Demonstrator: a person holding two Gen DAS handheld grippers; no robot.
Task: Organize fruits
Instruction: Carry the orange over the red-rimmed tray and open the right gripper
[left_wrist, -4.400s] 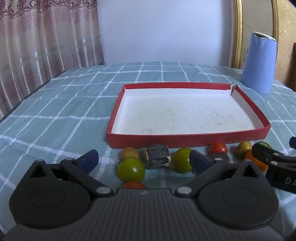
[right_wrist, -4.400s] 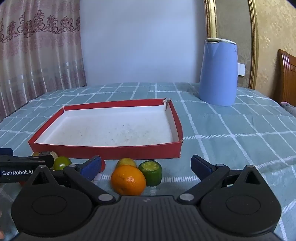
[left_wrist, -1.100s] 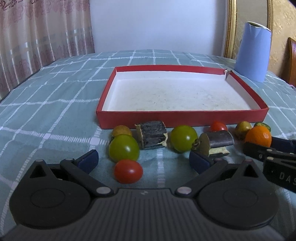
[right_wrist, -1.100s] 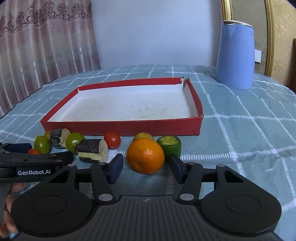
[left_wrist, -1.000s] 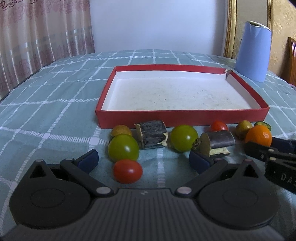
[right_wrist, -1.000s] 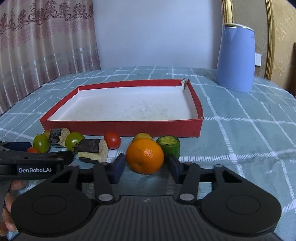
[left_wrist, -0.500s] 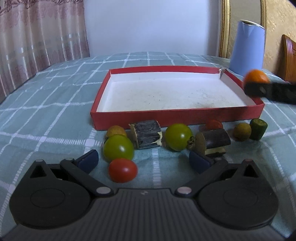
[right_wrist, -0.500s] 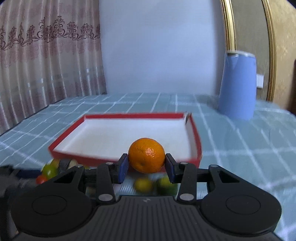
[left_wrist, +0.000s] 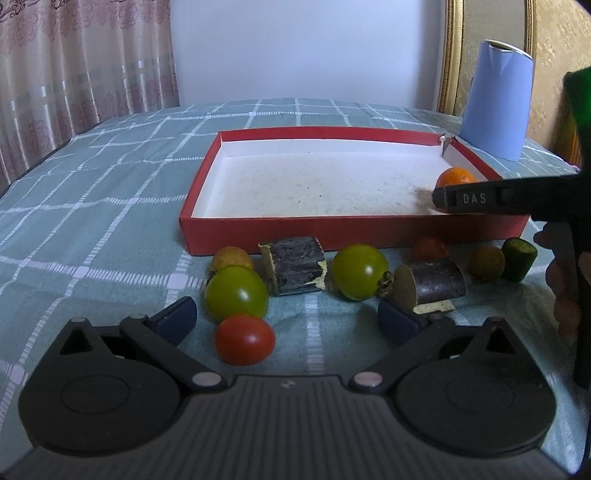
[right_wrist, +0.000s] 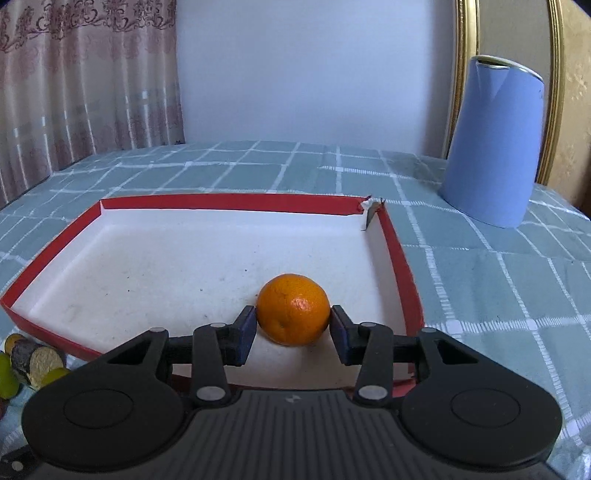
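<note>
Right gripper (right_wrist: 293, 330): jaws clamped on orange (right_wrist: 293, 309), low over red tray (right_wrist: 236, 202), near right wall. Advise gentle release on floor, preventing roll. Left gripper (left_wrist: 286, 319): jaws apart, empty.

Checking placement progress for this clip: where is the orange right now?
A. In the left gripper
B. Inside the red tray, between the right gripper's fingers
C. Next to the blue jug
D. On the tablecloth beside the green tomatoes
B: the orange sits over the white floor of the red tray, between the pads of the right gripper.
</note>
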